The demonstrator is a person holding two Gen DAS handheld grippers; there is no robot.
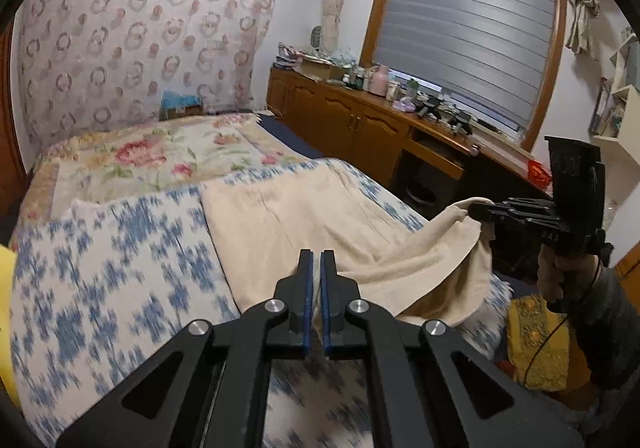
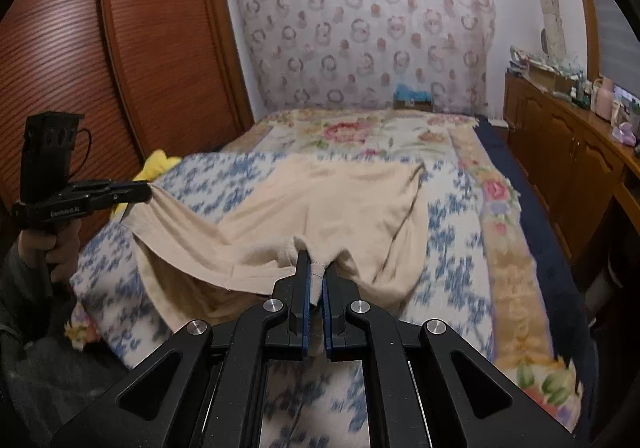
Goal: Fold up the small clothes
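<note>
A cream garment (image 1: 304, 215) lies spread on the blue-and-white bed cover (image 1: 100, 268), its near edge lifted. My left gripper (image 1: 317, 260) is shut on one near corner of the cream garment. My right gripper (image 2: 317, 268) is shut on the other near corner of the garment (image 2: 328, 199). In the left wrist view the right gripper (image 1: 476, 209) shows at the right, holding cloth off the bed's edge. In the right wrist view the left gripper (image 2: 146, 191) shows at the left, pinching its corner.
A floral quilt (image 2: 360, 131) covers the far half of the bed. A wooden wardrobe (image 2: 120, 47) stands left, a cluttered wooden sideboard (image 1: 360, 119) right under the window. A yellow item (image 2: 158, 163) lies at the bed's left edge.
</note>
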